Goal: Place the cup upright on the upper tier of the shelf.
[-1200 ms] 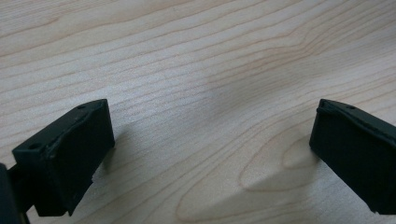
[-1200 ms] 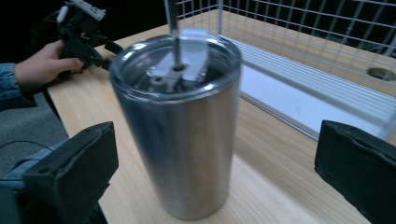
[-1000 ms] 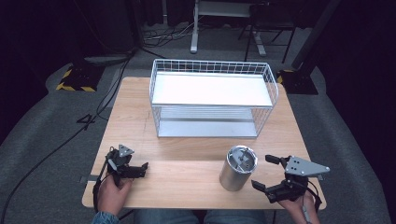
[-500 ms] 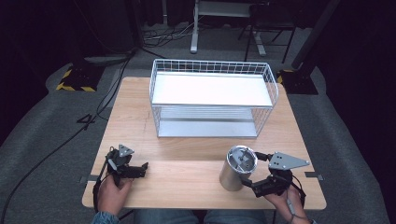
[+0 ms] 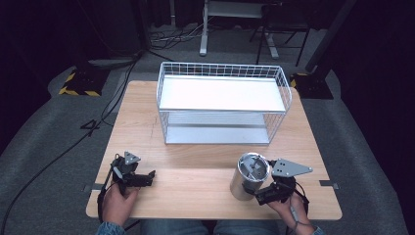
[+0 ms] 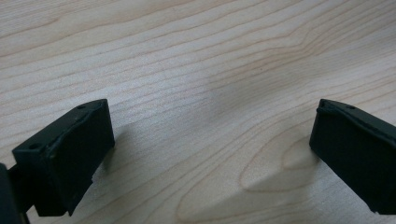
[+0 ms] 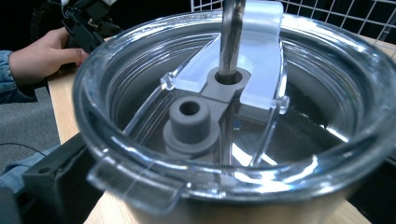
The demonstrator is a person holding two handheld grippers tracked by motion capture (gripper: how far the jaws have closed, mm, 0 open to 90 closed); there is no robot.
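Note:
A steel tumbler (image 5: 249, 177) with a clear lid stands upright near the table's front edge, right of centre. My right gripper (image 5: 258, 190) has its jaws on either side of the tumbler's body, low on its right side. In the right gripper view the lid (image 7: 224, 93), with a metal straw through it, is very close, and one black jaw stands at each lower corner. Whether the pads press on the steel I cannot make out. My left gripper (image 5: 148, 177) lies on the wood at the front left, wide open, with bare tabletop between its fingers (image 6: 65, 158).
A white wire basket (image 5: 222, 70) with a white shelf stands at the back middle of the wooden table (image 5: 195, 181). Bare wood lies between the two grippers. In the right gripper view, the other hand (image 7: 42, 51) shows far off with the left gripper (image 7: 88, 18).
My right gripper has moved left from the table's right front corner until its jaws straddle the tumbler. The left gripper and the tumbler have stayed put.

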